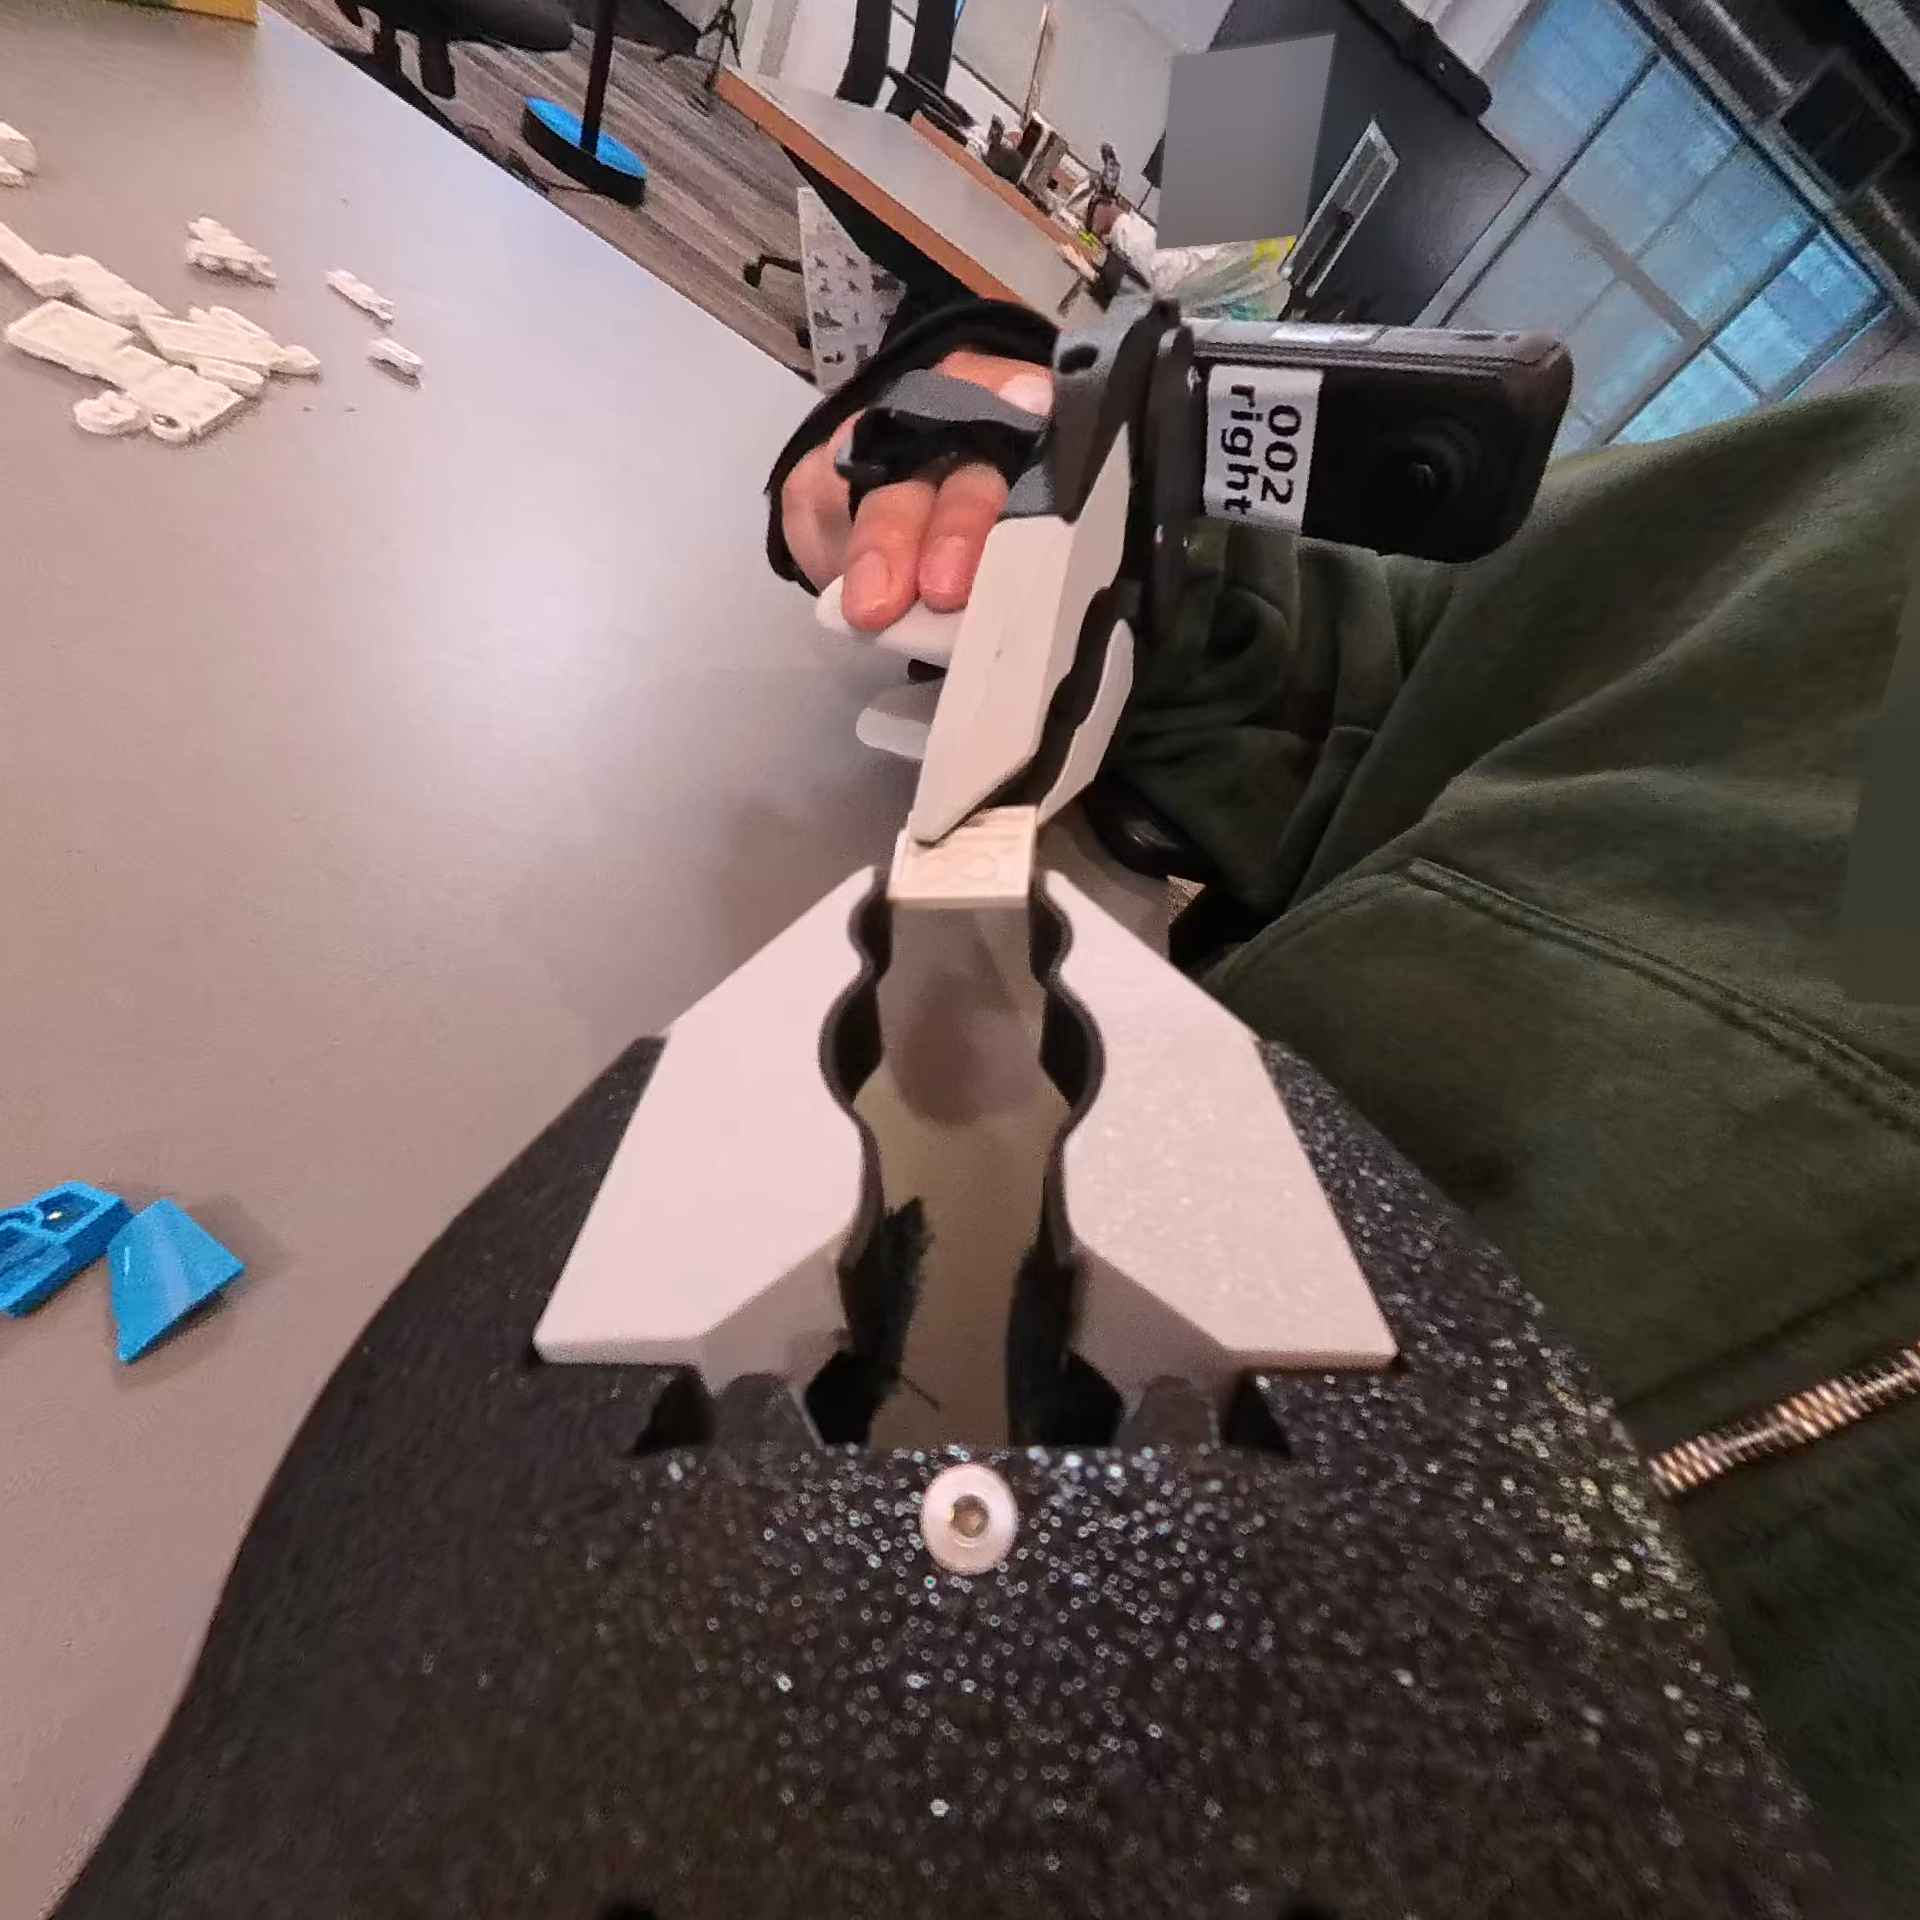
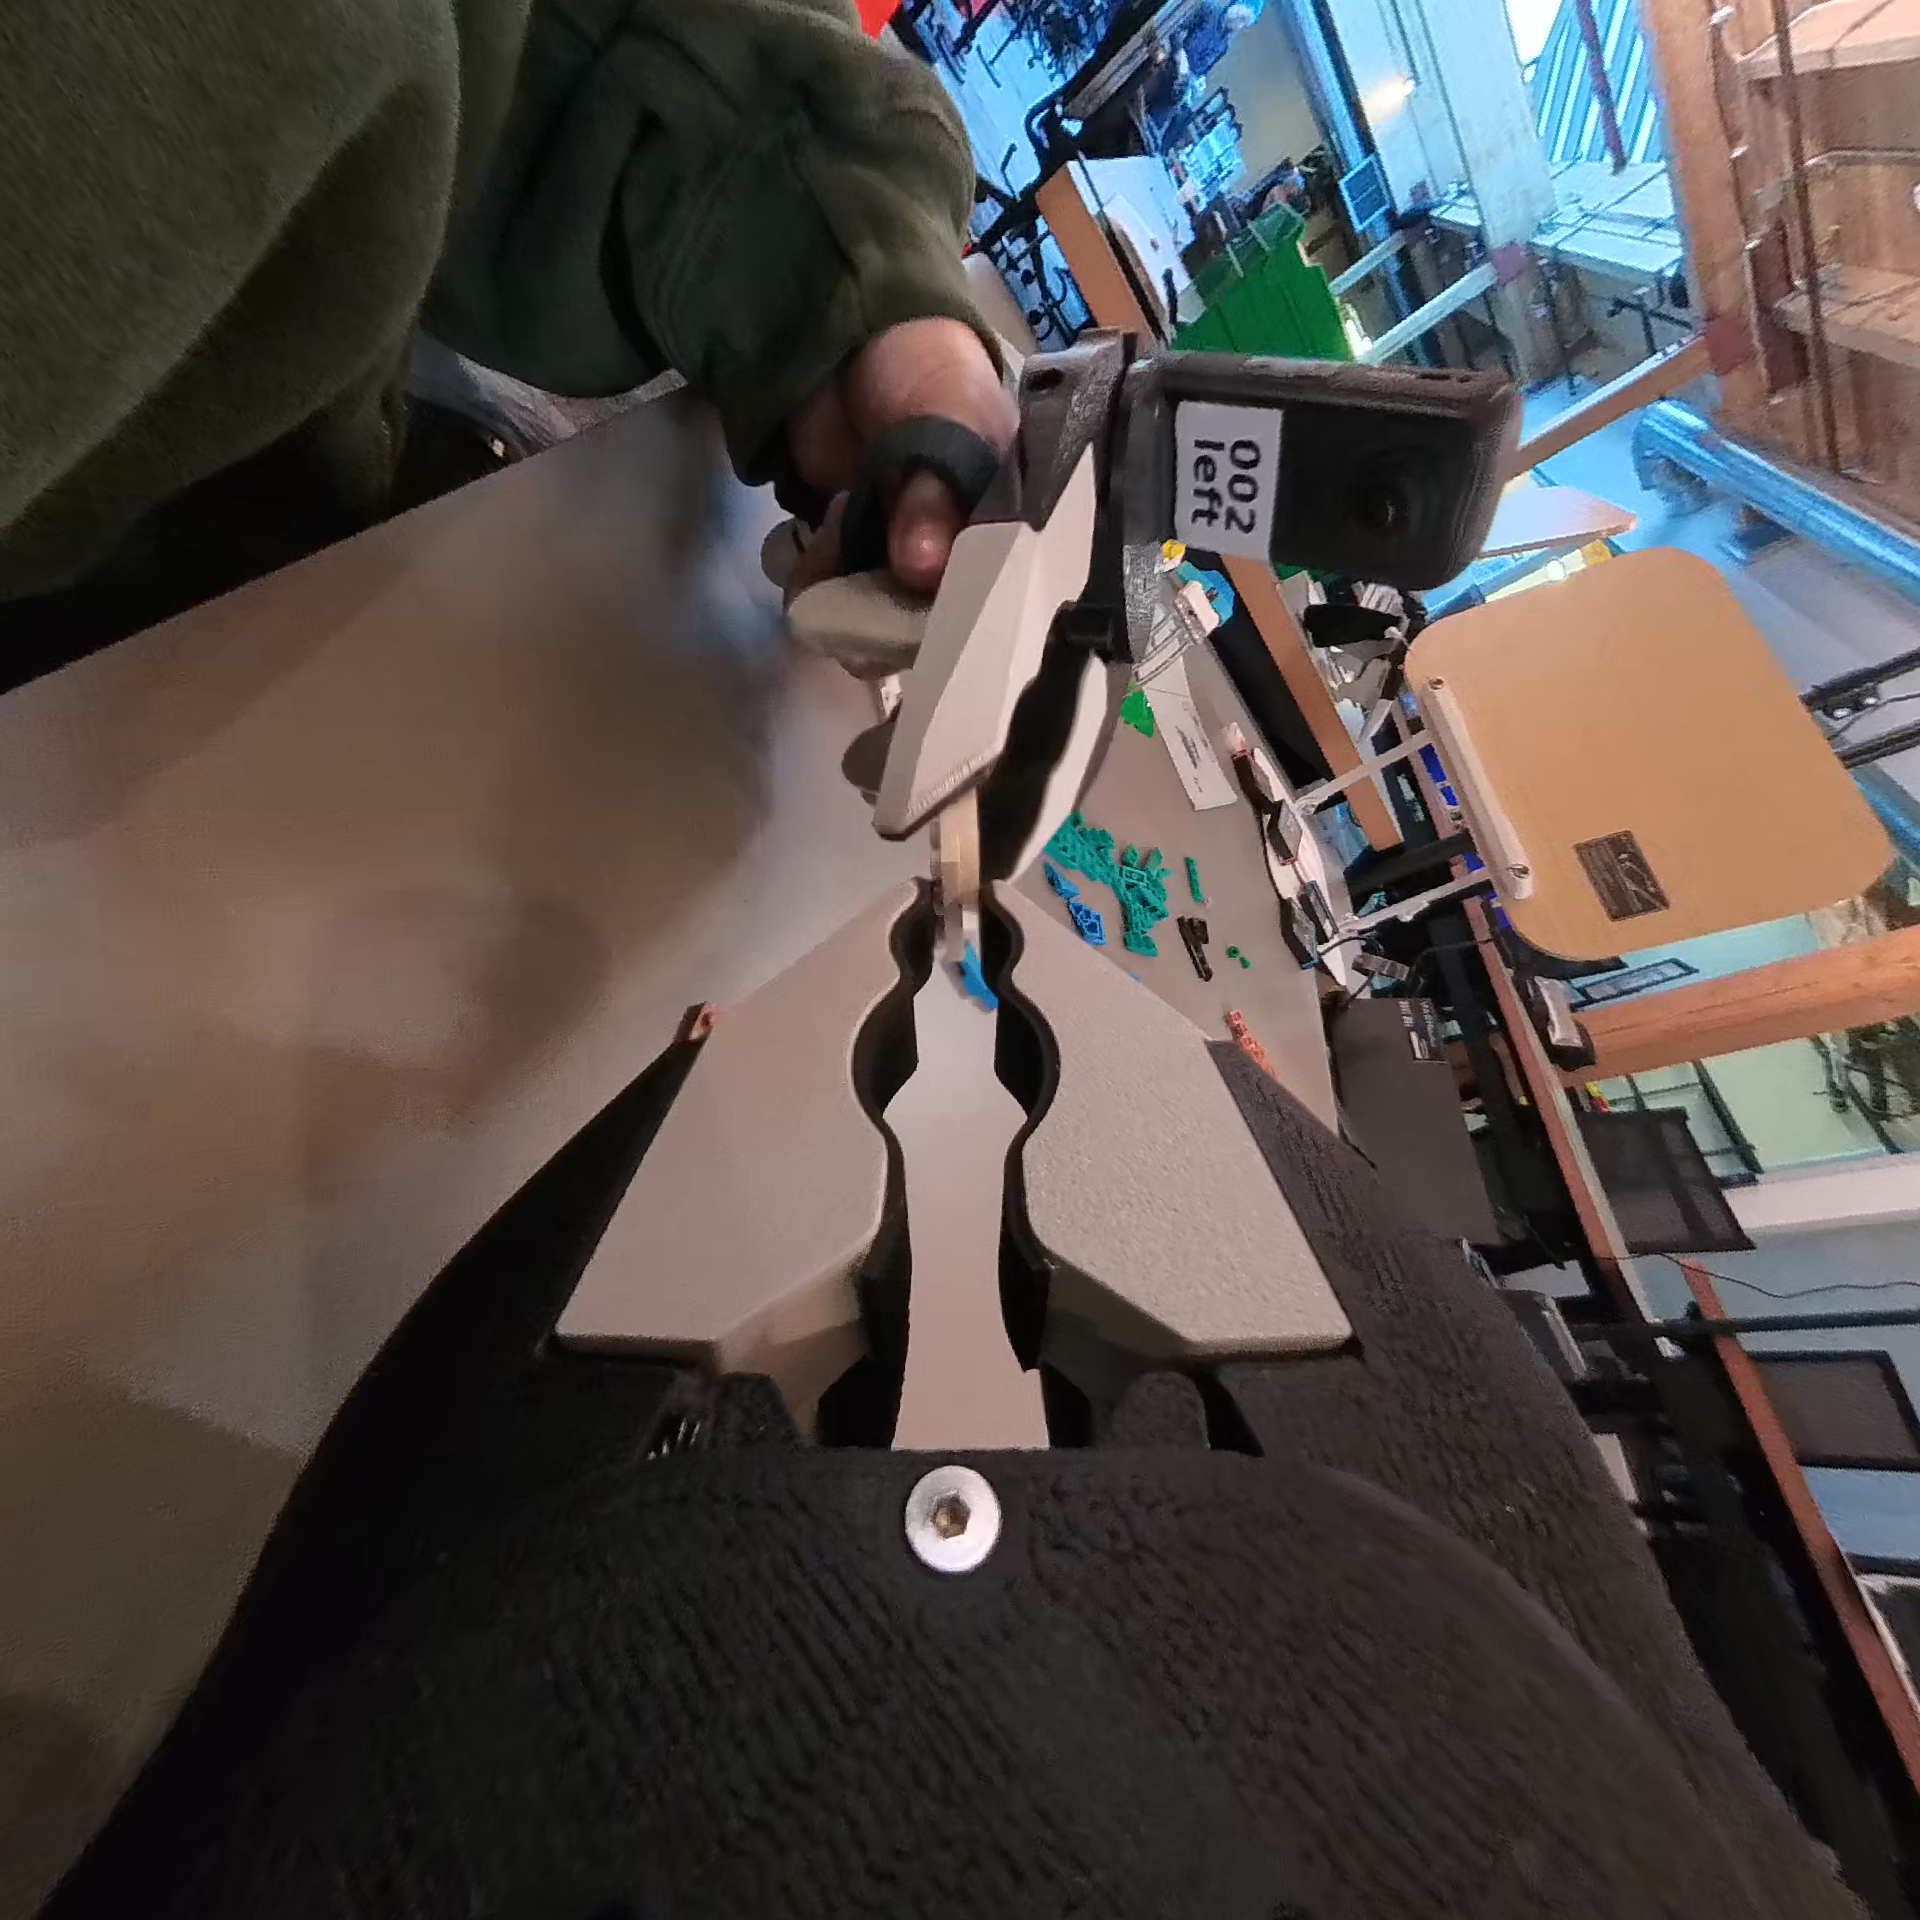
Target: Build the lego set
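My left gripper (image 1: 961, 896) is shut on a small white lego plate (image 1: 966, 862), held at its fingertips above the grey table (image 1: 416, 727). My right gripper (image 1: 940, 826) comes down from above and its closed tips touch the plate's top edge. In the right wrist view, my right gripper (image 2: 951, 920) pinches a thin white piece (image 2: 958, 883) seen edge-on. The left gripper (image 2: 935, 821) meets the same piece from above. A small blue piece (image 2: 974, 977) shows just behind the right fingertips; I cannot tell whether it is attached.
A pile of white lego pieces (image 1: 135, 343) lies far left on the table. Two blue pieces (image 1: 104, 1257) lie near the left edge of that view. Teal and blue pieces (image 2: 1112, 883) and a black one (image 2: 1195, 940) lie beyond the grippers. A green sleeve (image 1: 1558, 831) is close by. Less than 4 cm separates the two grippers' tips.
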